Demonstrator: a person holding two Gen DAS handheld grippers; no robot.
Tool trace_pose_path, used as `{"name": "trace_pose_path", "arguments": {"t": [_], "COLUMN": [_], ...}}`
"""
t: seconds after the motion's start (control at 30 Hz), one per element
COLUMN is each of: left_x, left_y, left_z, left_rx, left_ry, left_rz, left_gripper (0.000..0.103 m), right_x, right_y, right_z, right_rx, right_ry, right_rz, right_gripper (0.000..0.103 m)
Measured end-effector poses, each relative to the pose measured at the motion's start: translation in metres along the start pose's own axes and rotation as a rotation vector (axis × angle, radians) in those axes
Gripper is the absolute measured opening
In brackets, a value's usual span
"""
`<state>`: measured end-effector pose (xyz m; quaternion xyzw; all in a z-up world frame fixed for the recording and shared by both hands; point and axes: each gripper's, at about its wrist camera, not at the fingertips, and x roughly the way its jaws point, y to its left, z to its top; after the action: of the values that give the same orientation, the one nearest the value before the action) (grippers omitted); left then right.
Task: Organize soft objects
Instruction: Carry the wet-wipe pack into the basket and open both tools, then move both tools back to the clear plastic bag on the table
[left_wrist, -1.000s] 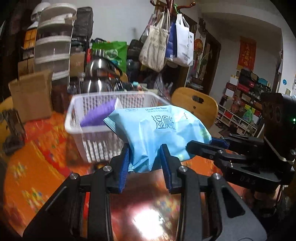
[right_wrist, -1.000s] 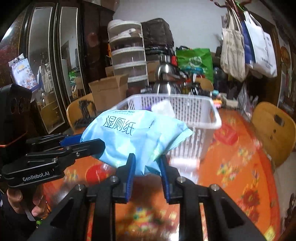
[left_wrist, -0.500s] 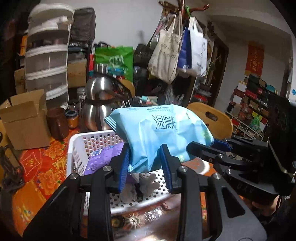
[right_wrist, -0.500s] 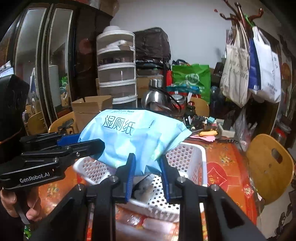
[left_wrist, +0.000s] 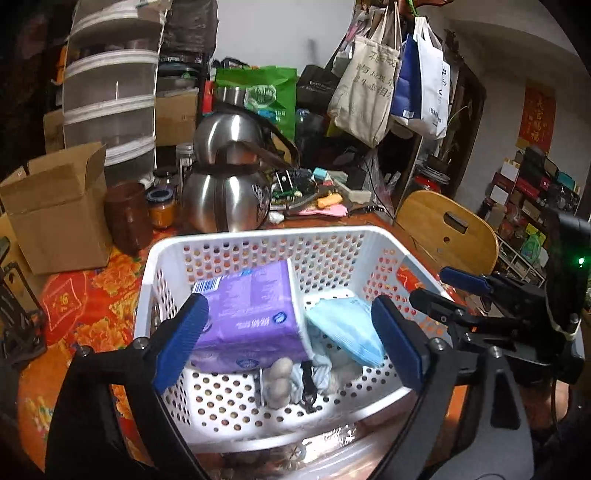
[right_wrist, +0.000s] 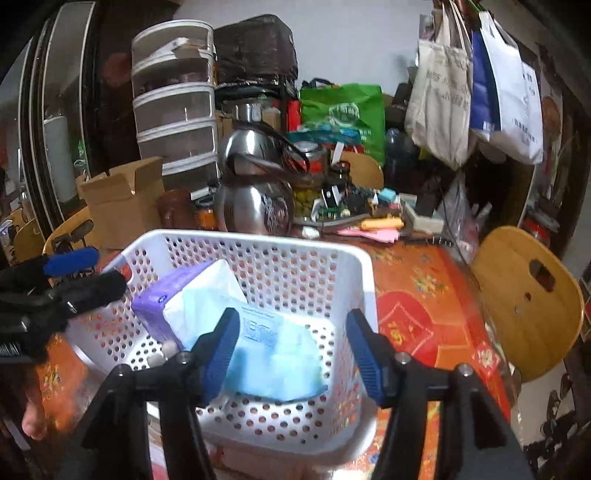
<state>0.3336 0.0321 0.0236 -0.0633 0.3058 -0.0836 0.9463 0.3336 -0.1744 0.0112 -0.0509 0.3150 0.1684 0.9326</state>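
Observation:
A white perforated basket (left_wrist: 258, 236) (right_wrist: 354, 258) stands on the red patterned table. In it lie a light blue wet-wipe pack (left_wrist: 343, 330) (right_wrist: 273, 362), a purple tissue pack (left_wrist: 243, 314) (right_wrist: 151, 299) and small soft items (left_wrist: 295, 376) underneath. My left gripper (left_wrist: 288, 343) is open and empty above the basket's near rim. My right gripper (right_wrist: 291, 350) is open and empty over the blue pack. The right gripper also shows in the left wrist view (left_wrist: 454, 291), and the left gripper in the right wrist view (right_wrist: 85, 269).
A steel kettle (left_wrist: 225, 195) (right_wrist: 255, 206), jars (left_wrist: 129, 218) and a cardboard box (left_wrist: 51, 206) stand behind the basket. A stack of drawers (right_wrist: 173, 99) and hanging bags (left_wrist: 388, 74) are further back. A wooden chair (right_wrist: 524, 295) stands at the right.
Both grippers held the blue wet-wipe pack above the basket. Both have opened and the pack now lies in the basket beside the purple pack.

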Motion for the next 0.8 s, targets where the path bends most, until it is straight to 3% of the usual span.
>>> {"name": "trace_pose_path", "arguments": {"t": [0.2, 0.4, 0.7, 0.8], "left_x": [-0.004, -0.020, -0.072, -0.088], "left_y": [0.002, 0.001, 0.003, 0.010], "left_z": [-0.014, -0.028, -0.062, -0.078], "left_rx": [0.021, 0.013, 0.011, -0.015], "left_ry": [0.000, 0.019, 0.016, 0.018], "left_rz": [0.017, 0.030, 0.065, 0.110], "left_gripper": [0.091, 0.091, 0.091, 0.091], "right_x": [0.002, -0.012, -0.050, -0.063], "right_y": [0.006, 0.011, 0.009, 0.005], "right_z": [-0.018, -0.027, -0.053, -0.068], "right_rx": [-0.013, 0.009, 0.029, 0.044], "right_ry": [0.043, 0.028, 0.033, 0.034], "right_rz": [0.010, 0.034, 0.059, 0.063], "right_gripper": [0.064, 0.064, 0.065, 0.065]}}
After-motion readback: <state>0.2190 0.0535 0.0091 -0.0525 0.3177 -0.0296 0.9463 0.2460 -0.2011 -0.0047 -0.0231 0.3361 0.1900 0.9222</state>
